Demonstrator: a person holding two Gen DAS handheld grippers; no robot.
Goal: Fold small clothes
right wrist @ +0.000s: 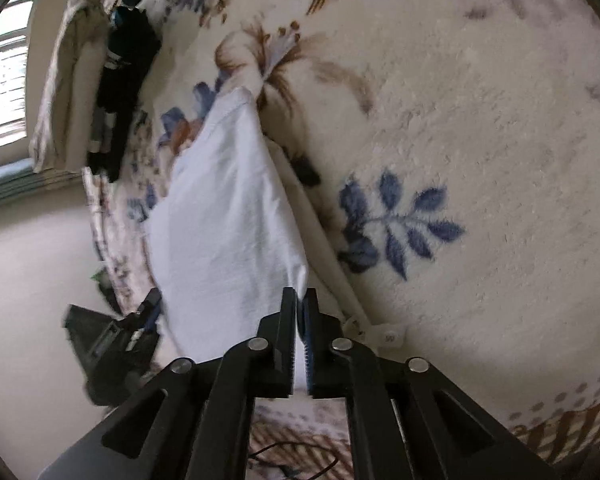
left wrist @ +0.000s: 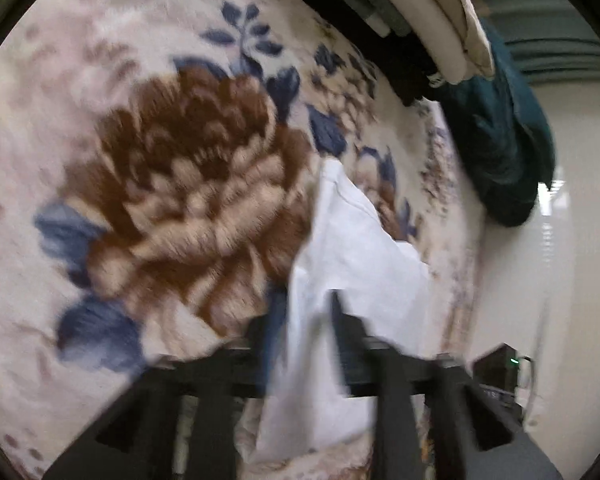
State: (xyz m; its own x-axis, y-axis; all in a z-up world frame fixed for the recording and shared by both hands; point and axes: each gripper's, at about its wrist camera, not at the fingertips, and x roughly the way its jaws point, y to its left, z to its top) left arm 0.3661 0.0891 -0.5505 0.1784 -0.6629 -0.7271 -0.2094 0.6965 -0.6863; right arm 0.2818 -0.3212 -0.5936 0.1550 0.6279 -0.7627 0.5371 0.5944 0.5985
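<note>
A small white garment [right wrist: 228,216] hangs stretched between my two grippers above a floral blanket [right wrist: 480,120]. My right gripper [right wrist: 299,300] is shut on one corner of the garment, the cloth pinched between the black fingers. In the left wrist view the same white garment [left wrist: 352,256] drapes over and between the fingers of my left gripper [left wrist: 300,320], which is shut on its other edge. The left gripper [right wrist: 140,320] also shows in the right wrist view, at the garment's lower left. The far end of the garment touches the blanket.
Folded beige and dark clothes [right wrist: 80,92] are stacked at the blanket's far edge, with a teal garment [left wrist: 508,136] beside them. The blanket [left wrist: 140,160] covers a bed; pale floor [right wrist: 28,280] lies beyond its edge. A window [right wrist: 4,80] is behind.
</note>
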